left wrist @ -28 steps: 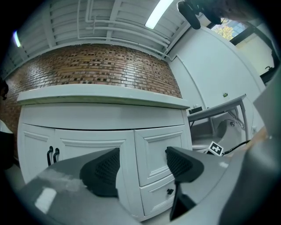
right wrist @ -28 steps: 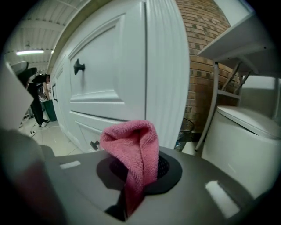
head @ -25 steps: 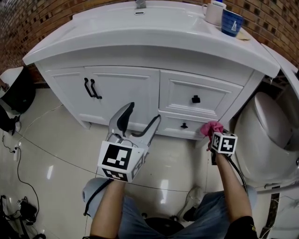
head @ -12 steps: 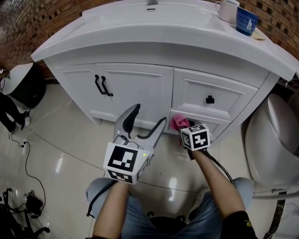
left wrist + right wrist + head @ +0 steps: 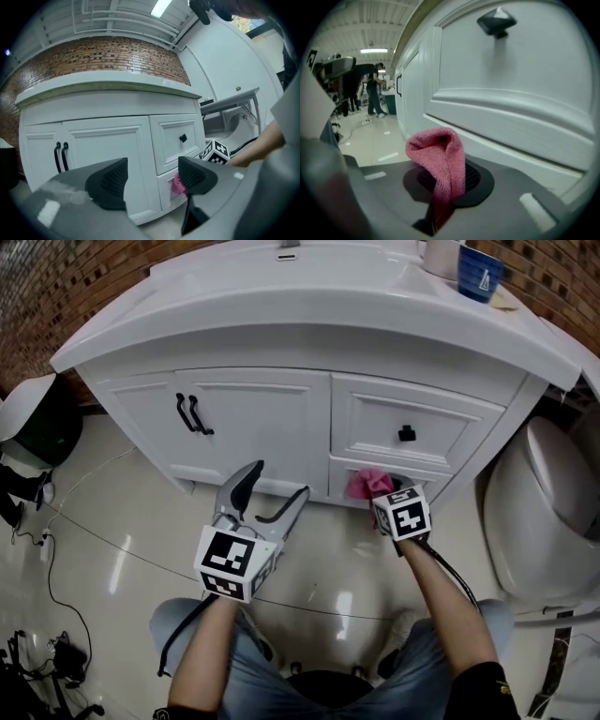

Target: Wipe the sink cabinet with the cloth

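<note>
Cloth [image 5: 368, 484] is pink, bunched, and pinched in the right hand-held gripper [image 5: 373, 495], whose jaws are clamped tight on its fold with a loop standing up above the pads. It sits at the lower drawer [image 5: 424, 476] of the sink cabinet [image 5: 262, 418], touching the front or just off it; I can't call contact for certain. In the right gripper view the cloth [image 5: 440, 159] has the white panel running close along its right side, with a black knob [image 5: 497, 21] higher up ahead.

The left hand-held gripper [image 5: 279, 479] has its jaws wide apart with nothing between them, and hangs clear of the doors, over the floor [image 5: 122, 531]. So the right arm is the nearer one, and I'd judge the wipe is its job.

The drawer front's long axis runs side to side. Leftward there's open panel all the way toward the door handles [image 5: 187, 413]. Rightward the room is tight: the cabinet's corner comes soon, with the toilet [image 5: 534, 512] near beyond it.
</note>
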